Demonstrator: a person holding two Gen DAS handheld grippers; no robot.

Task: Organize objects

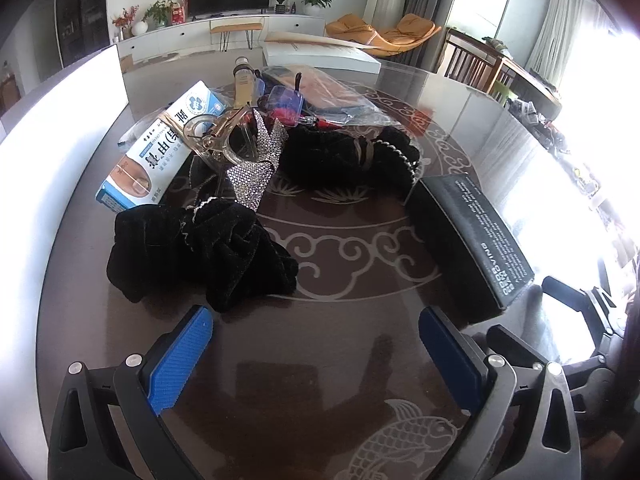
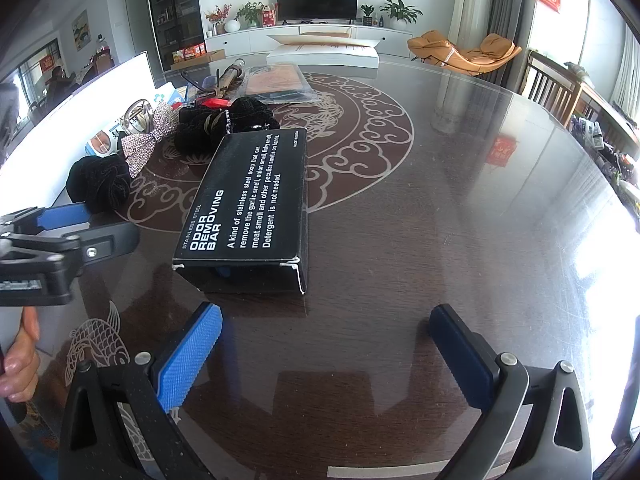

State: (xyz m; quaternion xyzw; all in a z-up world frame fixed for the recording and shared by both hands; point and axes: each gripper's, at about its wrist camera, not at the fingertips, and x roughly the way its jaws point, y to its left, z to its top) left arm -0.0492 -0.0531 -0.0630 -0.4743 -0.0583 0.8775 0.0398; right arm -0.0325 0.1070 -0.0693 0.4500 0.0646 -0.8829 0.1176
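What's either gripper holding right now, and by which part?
Nothing. The left gripper and right gripper are both open over the dark glossy table, with only bare tabletop between their blue pads.

Desk (image 2: 460, 220): dark brown, pale grey scrollwork and fish motifs. Box (image 2: 244, 200): black, white lettering. Scrunchie (image 1: 200, 256): black velvet. Bow (image 1: 256, 172): silver rhinestones. Carton (image 1: 160, 148): white and blue. Claw pads (image 1: 180, 360): blue, ribbed.
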